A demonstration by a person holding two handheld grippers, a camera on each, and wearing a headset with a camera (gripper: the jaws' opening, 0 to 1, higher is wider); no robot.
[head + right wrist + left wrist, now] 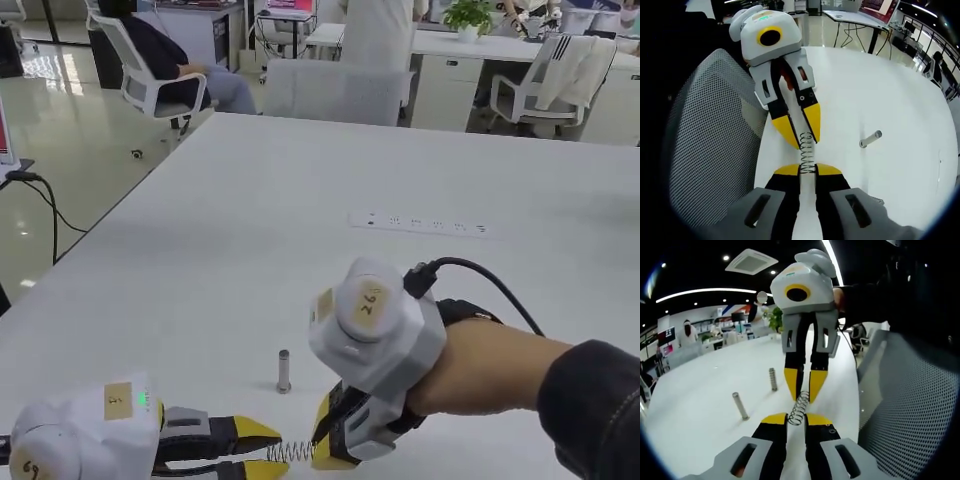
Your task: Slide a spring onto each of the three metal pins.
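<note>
A small steel spring point(292, 452) spans the gap between my two grippers just above the white table point(300, 200), near its front edge. My left gripper point(280, 450) is shut on one end and my right gripper point(318, 448) on the other. In the left gripper view the spring point(800, 407) runs from my left gripper point(796, 417) up into the right gripper point(804, 399). Beyond them stand a bare pin point(740, 406) and a pin wearing a spring point(773, 379). In the right gripper view the spring point(807, 155) links my right gripper point(808, 169) to the left gripper point(807, 142), with a pin point(870, 139) to the right. One pin point(284, 370) stands just behind the grippers.
A white power strip point(425, 222) lies flat at the middle of the table. A grey mesh chair point(710, 130) sits close to the table's near edge. Office chairs, desks and a seated person are beyond the far edge.
</note>
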